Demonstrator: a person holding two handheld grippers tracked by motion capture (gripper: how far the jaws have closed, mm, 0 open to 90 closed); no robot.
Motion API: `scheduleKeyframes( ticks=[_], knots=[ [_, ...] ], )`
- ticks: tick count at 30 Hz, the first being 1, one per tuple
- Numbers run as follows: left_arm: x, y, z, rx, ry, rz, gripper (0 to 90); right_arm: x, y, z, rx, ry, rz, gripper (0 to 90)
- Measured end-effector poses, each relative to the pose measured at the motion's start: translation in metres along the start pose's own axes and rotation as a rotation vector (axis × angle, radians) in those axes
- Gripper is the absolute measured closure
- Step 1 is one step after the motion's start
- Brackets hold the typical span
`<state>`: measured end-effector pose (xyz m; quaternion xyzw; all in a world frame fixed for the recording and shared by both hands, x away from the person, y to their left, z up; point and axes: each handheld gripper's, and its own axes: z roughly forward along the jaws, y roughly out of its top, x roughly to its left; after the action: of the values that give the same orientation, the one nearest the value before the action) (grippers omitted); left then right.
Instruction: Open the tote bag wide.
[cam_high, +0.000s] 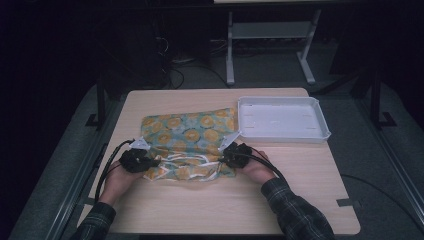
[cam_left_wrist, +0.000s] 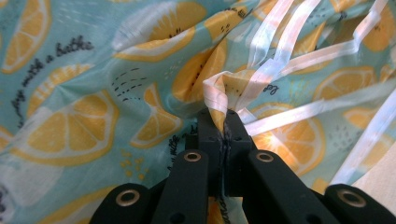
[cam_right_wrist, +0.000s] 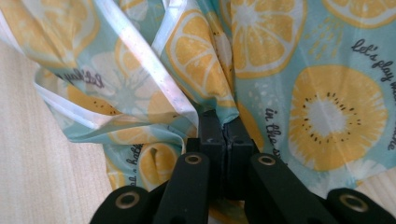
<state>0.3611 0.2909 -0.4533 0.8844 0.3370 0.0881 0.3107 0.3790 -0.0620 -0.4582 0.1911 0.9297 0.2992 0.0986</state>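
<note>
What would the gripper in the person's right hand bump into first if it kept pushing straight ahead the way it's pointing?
The right gripper is already shut on the lemon-print cloth, so it would meet more of that bunched cloth first. Further on probably lies the left gripper, though depth is unclear.

A dim lab or test room set up for recording

A single light-wood table (cam_high: 220, 210) stands lit in a dark room on grey carpet (cam_high: 380, 165); black metal frame posts (cam_high: 101, 102) flank it left and right; cables (cam_high: 175, 75) trail on the far floor beside a grey desk leg frame (cam_high: 270, 45); a bare white tray (cam_high: 320, 134) sits far right.
</note>
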Motion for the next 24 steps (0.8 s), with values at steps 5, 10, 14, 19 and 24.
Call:
scheduleKeyframes(
  ticks=[5, 10, 14, 19, 24],
  knots=[
    [0.001, 0.000, 0.002, 0.008, -0.010, -0.007, 88.6, 0.002, 0.000, 0.000, 0.000, -0.003, -0.002, 88.3],
    [-0.003, 0.000, 0.000, 0.030, -0.020, -0.002, 88.9, 0.003, -0.002, -0.001, 0.003, 0.018, -0.023, 88.4],
    [-0.012, 0.000, -0.003, 0.069, -0.029, 0.029, 89.0, 0.007, -0.003, -0.004, 0.011, 0.028, -0.039, 88.5],
    [-0.026, -0.008, -0.009, 0.085, -0.058, 0.032, 89.0, 0.015, -0.007, -0.008, 0.016, 0.038, -0.066, 88.5],
    [-0.037, -0.013, -0.014, 0.099, -0.078, 0.046, 89.0, 0.025, -0.010, -0.012, 0.028, 0.051, -0.106, 88.5]
  ],
)
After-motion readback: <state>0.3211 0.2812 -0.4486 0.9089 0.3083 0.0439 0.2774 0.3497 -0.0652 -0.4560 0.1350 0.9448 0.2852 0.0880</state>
